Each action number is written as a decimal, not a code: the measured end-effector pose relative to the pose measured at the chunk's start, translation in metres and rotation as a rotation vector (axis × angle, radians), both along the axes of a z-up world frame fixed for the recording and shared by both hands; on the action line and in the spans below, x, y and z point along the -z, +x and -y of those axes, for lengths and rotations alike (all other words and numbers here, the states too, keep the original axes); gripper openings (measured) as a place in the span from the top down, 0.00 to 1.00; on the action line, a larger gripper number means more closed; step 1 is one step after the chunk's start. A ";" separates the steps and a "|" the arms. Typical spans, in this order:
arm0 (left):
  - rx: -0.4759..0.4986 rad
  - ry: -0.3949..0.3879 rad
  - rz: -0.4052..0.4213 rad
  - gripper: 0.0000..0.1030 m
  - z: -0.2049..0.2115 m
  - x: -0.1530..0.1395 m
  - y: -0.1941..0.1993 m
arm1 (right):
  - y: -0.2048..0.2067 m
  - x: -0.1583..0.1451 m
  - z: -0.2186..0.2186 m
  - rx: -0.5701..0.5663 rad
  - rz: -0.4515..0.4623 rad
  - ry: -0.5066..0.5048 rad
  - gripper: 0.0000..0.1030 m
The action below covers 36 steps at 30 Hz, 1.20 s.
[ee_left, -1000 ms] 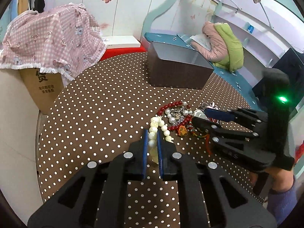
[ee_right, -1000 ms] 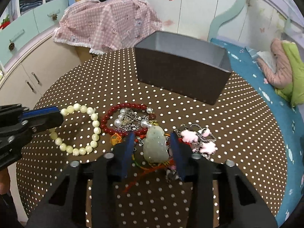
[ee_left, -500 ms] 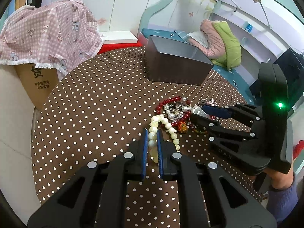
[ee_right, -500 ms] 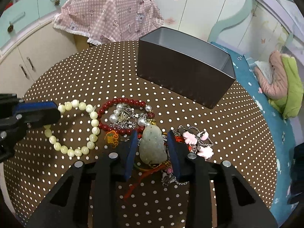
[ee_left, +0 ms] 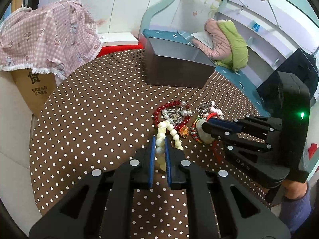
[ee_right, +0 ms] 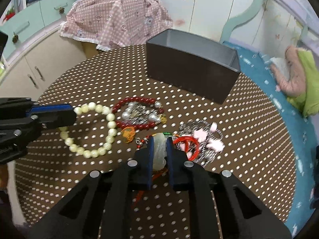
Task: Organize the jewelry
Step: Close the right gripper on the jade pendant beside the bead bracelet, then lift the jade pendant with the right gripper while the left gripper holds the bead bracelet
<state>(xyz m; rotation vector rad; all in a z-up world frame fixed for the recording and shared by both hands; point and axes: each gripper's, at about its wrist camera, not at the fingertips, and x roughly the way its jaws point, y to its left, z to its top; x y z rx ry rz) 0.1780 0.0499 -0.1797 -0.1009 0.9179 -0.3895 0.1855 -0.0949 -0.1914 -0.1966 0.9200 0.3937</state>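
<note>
Pinching the pale bead bracelet (ee_left: pixel 167 131) near the table's (ee_left: pixel 89 107) front edge, your left gripper (ee_left: pixel 159 151) is clenched on 1 strand so the loop can lift clear of the red bead bracelet (ee_left: pixel 159 112) it overlaps. In the right wrist view, your right gripper (ee_right: pixel 159 149) has clamped its pads on the jade pendant (ee_right: pixel 159 151), likely to draw its red cord (ee_right: pixel 187 143) out of the tangle. The dark open box (ee_right: pixel 191 69) waits towards the far edge of the dotted brown cloth, with pink gingham fabric (ee_right: pixel 117 18) and cupboards beyond.

The left gripper (ee_left: pixel 159 151) pinches the pearl bracelet (ee_left: pixel 166 133). Just right of it, the right gripper (ee_left: pixel 207 126) clamps the jade pendant (ee_left: pixel 201 132).
</note>
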 end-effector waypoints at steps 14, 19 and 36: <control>-0.003 -0.003 -0.014 0.90 -0.003 0.003 -0.006 | -0.011 0.002 -0.007 -0.008 -0.060 0.040 0.82; -0.001 -0.009 -0.019 0.90 -0.004 0.004 -0.006 | -0.014 0.002 -0.016 -0.001 -0.039 -0.006 0.84; 0.019 -0.019 -0.024 0.90 -0.001 0.003 -0.014 | -0.028 -0.009 -0.038 -0.020 -0.033 -0.010 0.93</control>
